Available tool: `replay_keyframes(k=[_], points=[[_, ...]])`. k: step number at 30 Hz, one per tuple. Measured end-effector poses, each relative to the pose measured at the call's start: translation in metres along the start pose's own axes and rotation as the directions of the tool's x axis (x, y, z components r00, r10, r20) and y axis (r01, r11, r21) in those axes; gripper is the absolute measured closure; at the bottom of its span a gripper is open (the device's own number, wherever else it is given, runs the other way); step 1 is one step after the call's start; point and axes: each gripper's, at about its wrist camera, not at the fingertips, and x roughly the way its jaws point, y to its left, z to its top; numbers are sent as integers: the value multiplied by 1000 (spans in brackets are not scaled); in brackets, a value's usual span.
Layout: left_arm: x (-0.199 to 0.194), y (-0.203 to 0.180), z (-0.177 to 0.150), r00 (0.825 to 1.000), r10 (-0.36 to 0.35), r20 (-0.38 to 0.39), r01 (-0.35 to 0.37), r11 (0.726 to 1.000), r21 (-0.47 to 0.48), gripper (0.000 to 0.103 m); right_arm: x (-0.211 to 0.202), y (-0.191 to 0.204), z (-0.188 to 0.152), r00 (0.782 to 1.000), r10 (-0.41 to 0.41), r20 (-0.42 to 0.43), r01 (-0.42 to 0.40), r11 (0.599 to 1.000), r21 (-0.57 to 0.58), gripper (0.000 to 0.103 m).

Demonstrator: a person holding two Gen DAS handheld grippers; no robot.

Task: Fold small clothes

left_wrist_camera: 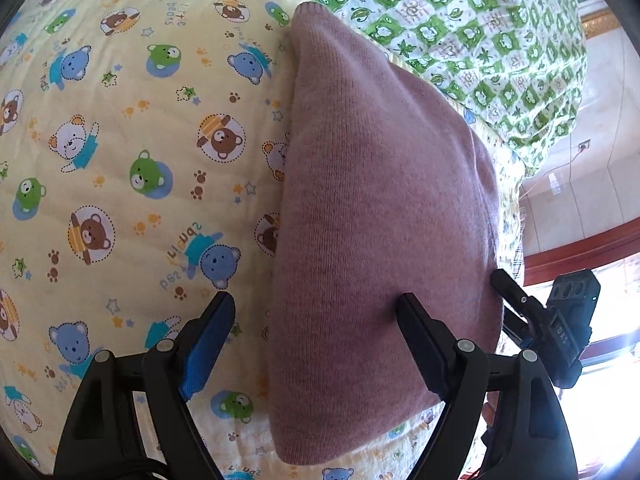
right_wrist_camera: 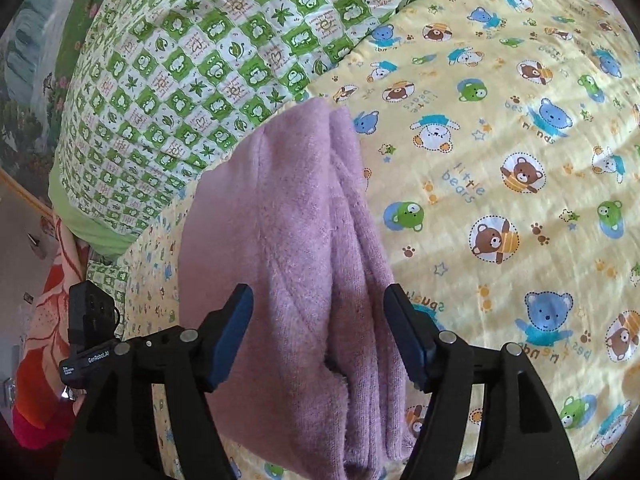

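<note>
A mauve knit garment (left_wrist_camera: 380, 208) lies folded into a long bundle on a yellow bear-print sheet (left_wrist_camera: 120, 140). My left gripper (left_wrist_camera: 316, 304) is open above its near left edge, the right finger over the knit, the left finger over the sheet. The right wrist view shows the same garment (right_wrist_camera: 288, 240) from the other end, with stacked folded layers along its right side. My right gripper (right_wrist_camera: 318, 296) is open, its fingers straddling the bundle above it. The right gripper body also shows in the left wrist view (left_wrist_camera: 560, 320).
A green-and-white patterned quilt (left_wrist_camera: 460, 32) is bunched behind the garment; it also shows in the right wrist view (right_wrist_camera: 192, 80). The bed edge, a red wooden frame (left_wrist_camera: 580, 248) and tiled floor lie to the right. An orange floral cloth (right_wrist_camera: 44, 320) hangs at the left.
</note>
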Motion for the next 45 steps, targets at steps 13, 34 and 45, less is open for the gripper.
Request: replay_keyframes(k=[13,34,45], points=[[31,10,23,996,-74,-39,72,995,-69,12,29,-6,22,998,0,-59,-1,1000,-31,29],[-8,-4,14,976,-199,91,201,980,-15,64,26,23,7,977,211,-18,-209,974,86,65],[-136,67,-19,954,-126,272,146,988,-55,64,42,128,-24,933,358,-35,-359,933,-30,67]])
